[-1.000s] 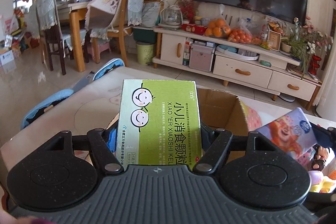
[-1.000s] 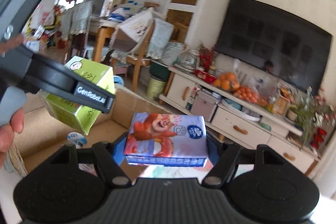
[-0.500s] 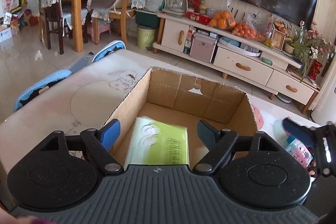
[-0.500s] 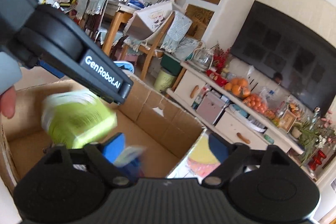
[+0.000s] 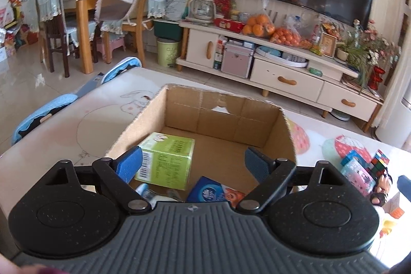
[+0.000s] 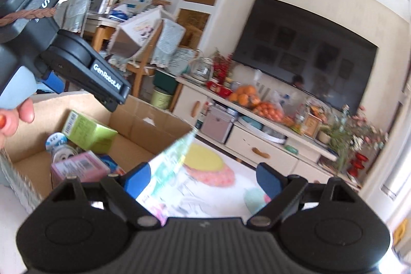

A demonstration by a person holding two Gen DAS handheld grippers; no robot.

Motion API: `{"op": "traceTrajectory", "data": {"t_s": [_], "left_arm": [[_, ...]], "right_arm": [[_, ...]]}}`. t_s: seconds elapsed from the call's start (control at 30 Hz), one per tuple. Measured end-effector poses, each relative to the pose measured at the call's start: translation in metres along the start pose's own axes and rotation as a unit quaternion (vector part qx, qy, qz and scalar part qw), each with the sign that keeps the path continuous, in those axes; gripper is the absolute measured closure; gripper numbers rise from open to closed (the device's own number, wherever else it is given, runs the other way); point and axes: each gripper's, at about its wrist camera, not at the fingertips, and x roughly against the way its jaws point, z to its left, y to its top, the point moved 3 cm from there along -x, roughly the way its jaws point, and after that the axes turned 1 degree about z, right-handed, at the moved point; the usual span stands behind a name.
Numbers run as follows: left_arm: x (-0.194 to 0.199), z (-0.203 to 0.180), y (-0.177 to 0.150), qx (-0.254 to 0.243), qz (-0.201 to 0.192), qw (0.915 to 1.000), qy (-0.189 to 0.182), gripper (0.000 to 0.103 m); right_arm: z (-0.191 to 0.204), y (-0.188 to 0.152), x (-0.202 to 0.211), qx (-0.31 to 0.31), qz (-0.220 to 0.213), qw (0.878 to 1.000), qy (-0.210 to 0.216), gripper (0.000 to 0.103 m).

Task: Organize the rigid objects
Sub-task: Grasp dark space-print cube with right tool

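An open cardboard box (image 5: pixel 285 135) stands on the table. A green medicine box (image 5: pixel 167 161) lies inside it, next to a blue cartoon tissue pack (image 5: pixel 208 193). My left gripper (image 5: pixel 192 163) is open and empty above the box's near side. My right gripper (image 6: pixel 203 177) is open and empty, to the right of the cardboard box (image 6: pixel 151 122). The green box (image 6: pixel 87 130), a pink box (image 6: pixel 79 167) and a round white-blue container (image 6: pixel 56 141) lie in it. The left gripper's body (image 6: pixel 84 71) hangs over the box.
Loose items lie on the table at the right: a Rubik's cube (image 5: pixel 380 161), small colourful boxes (image 5: pixel 359 171) and toys. The tablecloth (image 6: pixel 213 168) has cartoon prints. A TV cabinet (image 5: pixel 282 73), chairs and a dining table stand beyond.
My left gripper opened and dropped the green box into the cardboard box. My right gripper opened and let the tissue pack fall in, then swung to the right.
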Motion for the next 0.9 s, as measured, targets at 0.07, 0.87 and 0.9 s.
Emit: {"op": "traceTrajectory", "data": {"t_s": [0.07, 0.87, 0.9], "left_arm": [[0.003, -0.004, -0.003, -0.008, -0.003, 0.9999, -0.006, 0.0], [0.031, -0.042, -0.041, -0.121, -0.027, 0.9892, -0.078, 0.0], [0.031, -0.043, -0.042, -0.127, -0.028, 0.9884, -0.079, 0.0]], "right_arm": [[-0.005, -0.008, 0.007, -0.011, 0.004, 1.0, -0.007, 0.014], [-0.061, -0.083, 0.036, -0.086, 0.044, 0.994, -0.045, 0.014], [-0.062, -0.086, 0.034, -0.087, 0.046, 0.995, -0.033, 0.014]]}}
